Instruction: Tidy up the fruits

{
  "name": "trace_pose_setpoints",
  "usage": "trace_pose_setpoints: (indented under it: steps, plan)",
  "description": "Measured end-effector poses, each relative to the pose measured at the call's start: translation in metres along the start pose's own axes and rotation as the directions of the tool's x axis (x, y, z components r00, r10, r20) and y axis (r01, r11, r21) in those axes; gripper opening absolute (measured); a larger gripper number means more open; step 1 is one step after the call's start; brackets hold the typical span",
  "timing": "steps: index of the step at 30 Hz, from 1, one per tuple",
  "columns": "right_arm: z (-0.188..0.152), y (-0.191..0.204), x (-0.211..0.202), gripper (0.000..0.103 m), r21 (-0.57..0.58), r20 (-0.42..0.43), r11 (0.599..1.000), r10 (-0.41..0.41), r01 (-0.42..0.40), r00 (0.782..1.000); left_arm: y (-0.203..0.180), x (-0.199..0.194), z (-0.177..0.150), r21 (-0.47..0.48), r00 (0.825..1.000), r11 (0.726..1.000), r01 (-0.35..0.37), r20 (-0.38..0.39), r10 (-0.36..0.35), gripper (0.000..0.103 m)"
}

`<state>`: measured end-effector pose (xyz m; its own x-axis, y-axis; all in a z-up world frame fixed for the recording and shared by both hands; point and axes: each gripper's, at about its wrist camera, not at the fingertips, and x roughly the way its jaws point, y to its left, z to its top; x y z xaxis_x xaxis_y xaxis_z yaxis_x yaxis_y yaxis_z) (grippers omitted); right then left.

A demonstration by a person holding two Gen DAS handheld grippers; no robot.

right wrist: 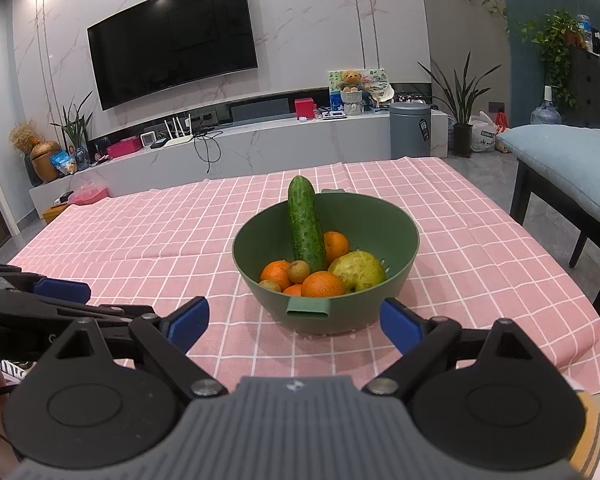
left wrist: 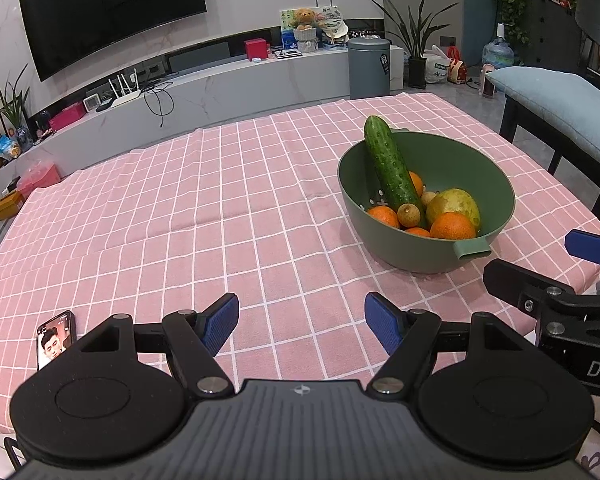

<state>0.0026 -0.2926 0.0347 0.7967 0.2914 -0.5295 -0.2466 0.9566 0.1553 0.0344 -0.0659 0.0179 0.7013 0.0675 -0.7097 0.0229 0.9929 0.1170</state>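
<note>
A green colander bowl [left wrist: 384,248] [right wrist: 268,292] stands on the pink checked tablecloth. In it a cucumber [left wrist: 388,164] [right wrist: 306,228] leans upright, with several oranges [left wrist: 452,226] [right wrist: 322,284], a yellow-green pear-like fruit [left wrist: 456,202] [right wrist: 360,270] and small brown round fruits [left wrist: 409,213] [right wrist: 299,272]. My left gripper [left wrist: 302,320] is open and empty, left of and nearer than the bowl. My right gripper [right wrist: 294,322] is open and empty, just in front of the bowl's near handle [right wrist: 308,308]. Each gripper shows at the edge of the other's view.
A phone [left wrist: 56,338] with a lit screen lies on the cloth at the near left. A dark chair with a blue cushion [left wrist: 556,108] [right wrist: 572,164] stands at the table's right. A TV bench and a grey bin [left wrist: 369,66] lie beyond the far edge.
</note>
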Motion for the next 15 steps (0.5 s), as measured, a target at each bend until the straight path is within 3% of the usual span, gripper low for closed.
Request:
trace_pose_setpoints:
  steps: [15]
  plan:
    - [-0.0001, -0.0012, 0.0006, 0.089, -0.005, -0.002, 1.0, 0.001, -0.001, 1.0, -0.0001, 0.0005, 0.0009, -0.002, 1.0, 1.0, 0.002, -0.001, -0.002, 0.084]
